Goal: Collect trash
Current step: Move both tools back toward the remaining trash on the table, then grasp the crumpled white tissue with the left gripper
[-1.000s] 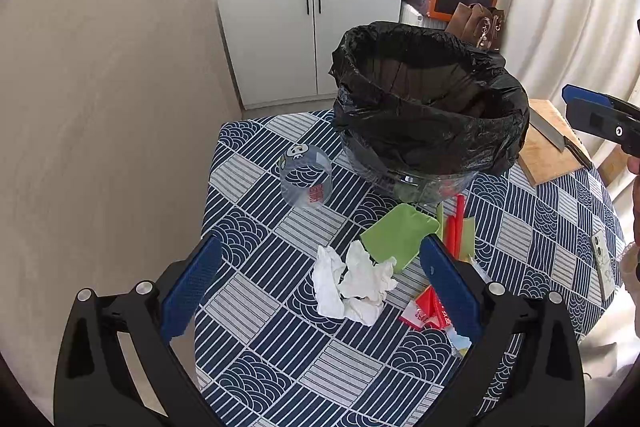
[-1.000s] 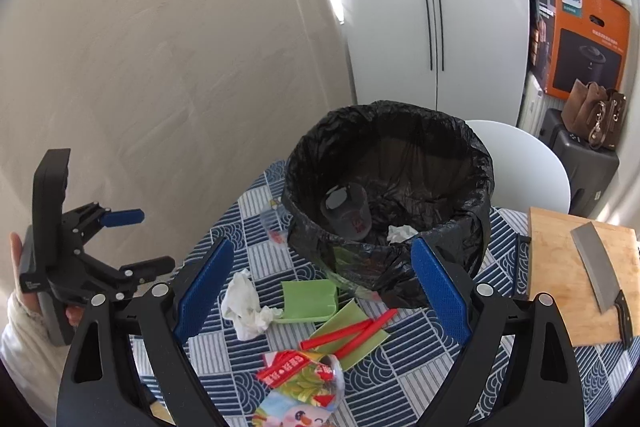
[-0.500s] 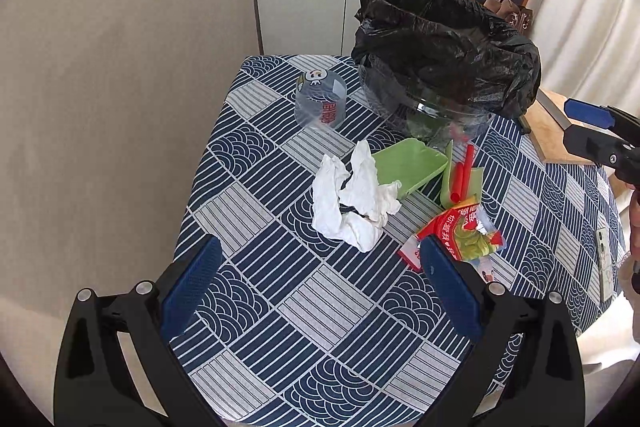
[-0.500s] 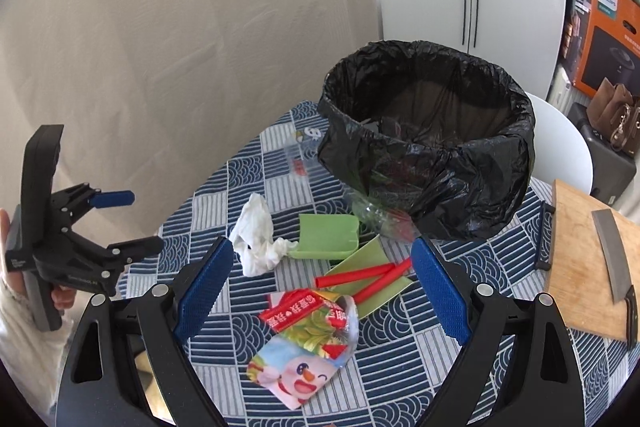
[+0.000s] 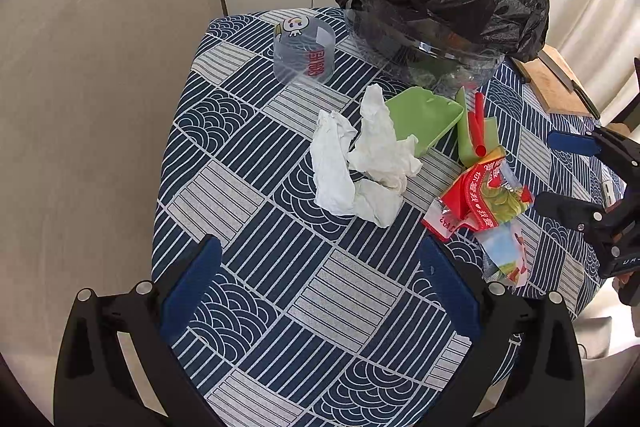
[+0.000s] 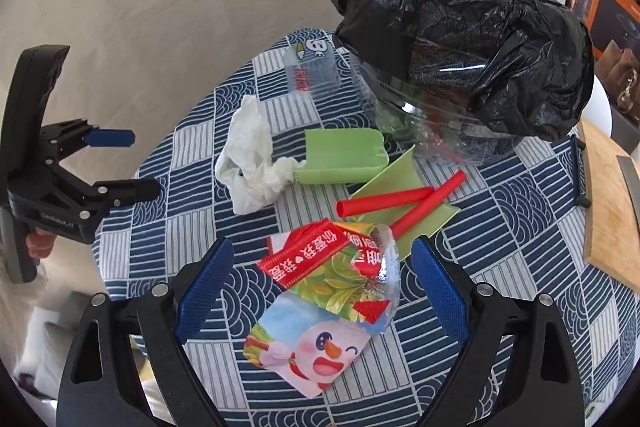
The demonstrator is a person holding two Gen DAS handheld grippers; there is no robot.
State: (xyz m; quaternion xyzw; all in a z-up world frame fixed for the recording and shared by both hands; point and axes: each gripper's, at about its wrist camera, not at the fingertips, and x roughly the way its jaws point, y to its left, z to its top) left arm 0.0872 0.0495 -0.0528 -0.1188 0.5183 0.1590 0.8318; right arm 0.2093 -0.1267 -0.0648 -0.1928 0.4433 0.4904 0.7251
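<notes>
You're hovering both tools over the blue patterned table (image 5: 248, 195) with nothing picked up: the left gripper (image 5: 320, 291) is spread wide and empty, and the right gripper (image 6: 318, 289) is standing released too, its blue pads either side of the snack wrapper (image 6: 320, 291) lying flat at 6 o'clock in the right view. That looks like the piece you're lining up, so I'm reading this as the approach step, not yet a grasp. The crumpled tissue (image 5: 360, 163) is sitting at 12 o'clock of your left tool, touching the green tray (image 5: 424, 119); the red straws (image 6: 396, 205) are lying across a green card just beyond the wrapper, and a clear cup (image 5: 304, 51) is standing near the bin. The black-lined bin (image 6: 460, 39) is waiting at 1 o'clock, open-mouthed. Next you're needing to drop the right tool straight down, pinch the wrapper where it's puckering up off the cloth, then lift it high enough to clear the bin's rim.
</notes>
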